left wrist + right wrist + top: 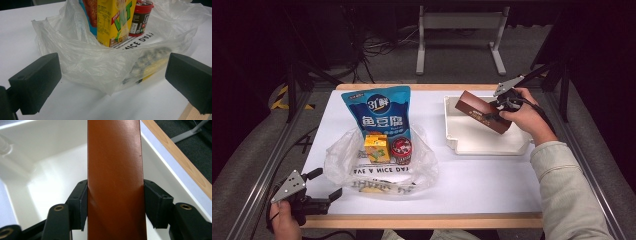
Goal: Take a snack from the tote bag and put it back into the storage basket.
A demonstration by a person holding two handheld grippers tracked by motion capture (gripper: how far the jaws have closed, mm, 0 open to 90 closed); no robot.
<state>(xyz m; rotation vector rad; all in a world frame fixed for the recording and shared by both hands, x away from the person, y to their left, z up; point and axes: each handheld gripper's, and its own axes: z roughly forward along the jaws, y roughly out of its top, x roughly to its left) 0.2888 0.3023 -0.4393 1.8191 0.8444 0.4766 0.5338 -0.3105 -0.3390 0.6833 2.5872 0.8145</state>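
A long brown box (pixel 482 111) hangs tilted over the white tray (pixel 472 142) at the right, with my right gripper (pixel 498 111) shut on it. In the right gripper view the brown box (pixel 115 180) runs up between both pads, and the white tray (pixel 45 170) lies below. My left gripper (pixel 326 184) rests open near the table's front left corner. Ahead of its fingers (pixel 37 80) lies a clear plastic bag (pixel 100 62) holding a yellow drink carton (pixel 113 20), a red-lidded cup (pixel 141 16) and a yellow packet (pixel 150 65).
A blue snack bag (pixel 379 112) lies flat behind the plastic bag (pixel 379 160). The yellow carton (pixel 377 148) and red cup (pixel 402 150) stand in it. The table's wooden front edge (pixel 422 220) runs close to my left gripper. Metal frame rails flank the table.
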